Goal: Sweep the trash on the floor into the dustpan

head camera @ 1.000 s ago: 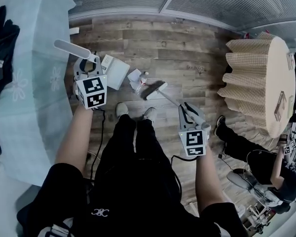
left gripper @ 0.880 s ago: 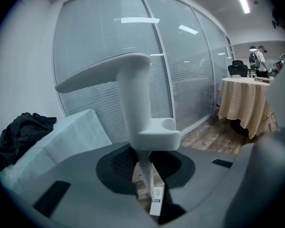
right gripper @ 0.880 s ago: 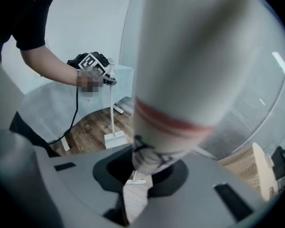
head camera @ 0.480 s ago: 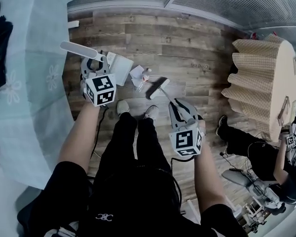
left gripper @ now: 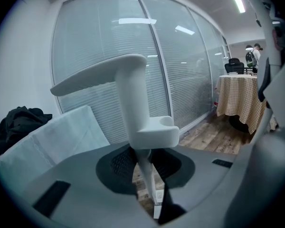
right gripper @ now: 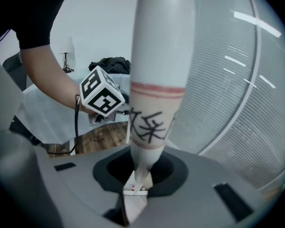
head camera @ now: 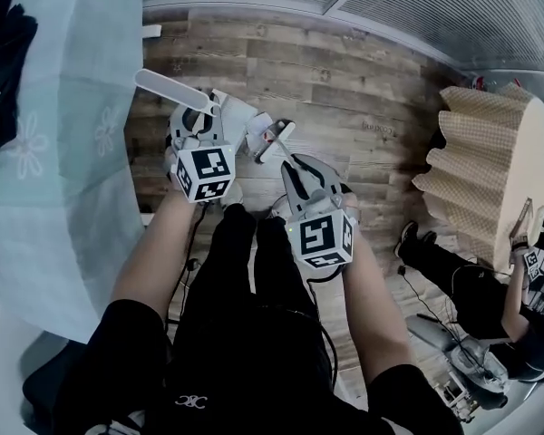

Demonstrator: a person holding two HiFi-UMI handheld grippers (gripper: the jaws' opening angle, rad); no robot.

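So the trash is a small clump of white scraps on the wood floor. It sits between the dustpan and the broom head, just beside both. It's too small for us to tell if any of it is already on the pan.

Our left gripper is clamped tight on the thin stem of the dustpan handle. The right gripper is closed on the tapered bottom of the broom handle, the bit with marker writing on it.

What worries us:
- Those scraps look light, so a quick flick could send them past the pan instead of into it.
- We're holding the pan by a long stem, so if it tips the lip lifts and the scraps slide under.
- That taper looks like a slippery place to grip, so the broom could twist.
- The two grippers are close together and could bump mid-sweep.
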